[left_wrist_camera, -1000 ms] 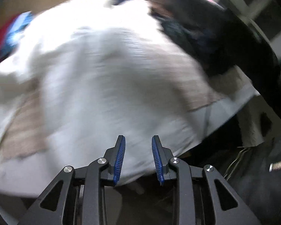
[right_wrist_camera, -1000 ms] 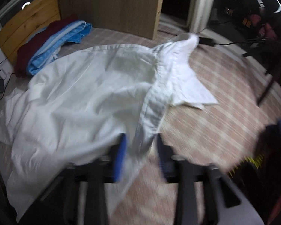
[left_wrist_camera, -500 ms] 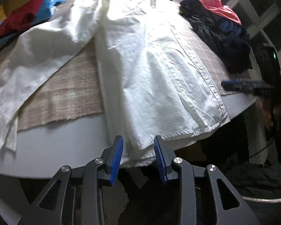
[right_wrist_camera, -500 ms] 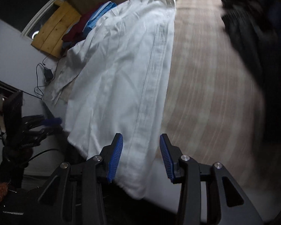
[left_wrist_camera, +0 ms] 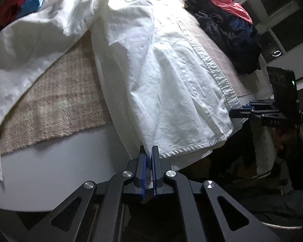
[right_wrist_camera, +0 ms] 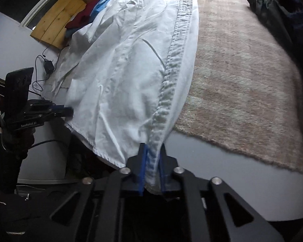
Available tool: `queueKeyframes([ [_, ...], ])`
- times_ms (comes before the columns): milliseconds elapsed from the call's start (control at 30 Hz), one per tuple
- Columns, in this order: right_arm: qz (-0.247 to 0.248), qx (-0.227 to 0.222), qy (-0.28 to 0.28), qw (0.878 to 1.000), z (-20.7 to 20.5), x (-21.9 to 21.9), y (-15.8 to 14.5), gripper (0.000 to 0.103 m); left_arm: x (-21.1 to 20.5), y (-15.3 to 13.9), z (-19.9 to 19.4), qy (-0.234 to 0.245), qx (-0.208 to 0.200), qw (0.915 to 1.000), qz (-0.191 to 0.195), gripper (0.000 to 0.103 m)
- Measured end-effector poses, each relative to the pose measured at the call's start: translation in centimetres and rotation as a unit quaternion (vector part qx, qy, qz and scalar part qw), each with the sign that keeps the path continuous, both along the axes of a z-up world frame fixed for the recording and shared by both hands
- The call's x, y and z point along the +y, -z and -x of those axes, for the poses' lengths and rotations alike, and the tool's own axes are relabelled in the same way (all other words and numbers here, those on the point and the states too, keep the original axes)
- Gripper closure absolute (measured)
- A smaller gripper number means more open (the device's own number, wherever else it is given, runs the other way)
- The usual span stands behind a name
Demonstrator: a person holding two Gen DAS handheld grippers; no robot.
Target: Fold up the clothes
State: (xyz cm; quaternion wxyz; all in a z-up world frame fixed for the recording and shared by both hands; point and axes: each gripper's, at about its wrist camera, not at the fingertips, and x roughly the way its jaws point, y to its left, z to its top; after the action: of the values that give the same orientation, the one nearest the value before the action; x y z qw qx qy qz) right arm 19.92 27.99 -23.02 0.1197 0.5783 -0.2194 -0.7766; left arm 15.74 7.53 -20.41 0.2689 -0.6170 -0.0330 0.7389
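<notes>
White shirt (left_wrist_camera: 163,76), spread lengthwise over a beige cloth (right_wrist_camera: 242,76) on a grey table (left_wrist_camera: 56,173), is clamped at its near hem by the just-closed left gripper (left_wrist_camera: 148,157) and right gripper (right_wrist_camera: 152,155), with dark clothes (left_wrist_camera: 232,34) piled beyond.

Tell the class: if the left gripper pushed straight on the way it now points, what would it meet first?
The left gripper, just closed, already pinches the bottom hem of the white shirt. Going on, it would probably bunch that cloth against the grey table edge; depth is unclear.
</notes>
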Motion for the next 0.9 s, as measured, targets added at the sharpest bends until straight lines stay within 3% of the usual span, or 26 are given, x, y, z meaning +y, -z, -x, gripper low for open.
queueKeyframes([
  [200, 0.092, 0.049, 0.044, 0.994, -0.6, 2.3, -3.8, 0.098, -0.8, -2.8, 0.0, 0.006, 0.024, 0.9997, -0.009, 0.099],
  [267, 0.111, 0.061, 0.048, 0.991, -0.3, 2.2, -4.7, 0.098, -1.3, -3.3, -0.5, 0.011, 0.037, 0.9993, 0.006, 0.099],
  [333, 0.105, 0.056, 0.047, 0.992, -0.3, 2.3, -4.7, 0.098, -1.5, -3.1, -0.7, 0.01, 0.044, 0.9982, 0.04, 0.089],
  [433, 0.108, 0.033, 0.054, 0.992, 0.1, 1.9, -3.8, 0.098, -1.8, -3.5, -1.7, 0.011, 0.08, 0.9928, 0.088, 0.087],
  [533, 0.114, 0.035, 0.059, 0.991, 0.1, 1.9, -4.3, 0.098, -0.4, -4.5, -3.7, 0.055, 0.103, 0.9892, 0.088, 0.078],
  [667, 0.045, 0.014, 0.039, 0.998, -0.3, 1.2, -3.7, 0.098, 2.3, -4.8, -5.6, 0.108, 0.124, 0.983, 0.083, 0.074],
  [800, 0.048, -0.017, 0.052, 0.997, -0.3, 1.6, -1.5, 0.098, 5.9, -3.3, -6.9, 0.172, 0.152, 0.9657, 0.122, 0.073],
  [900, 0.039, -0.025, 0.058, 0.997, -0.1, 1.8, -1.1, 0.097, 8.2, -2.3, -8.1, 0.23, 0.175, 0.9439, 0.159, 0.072],
])
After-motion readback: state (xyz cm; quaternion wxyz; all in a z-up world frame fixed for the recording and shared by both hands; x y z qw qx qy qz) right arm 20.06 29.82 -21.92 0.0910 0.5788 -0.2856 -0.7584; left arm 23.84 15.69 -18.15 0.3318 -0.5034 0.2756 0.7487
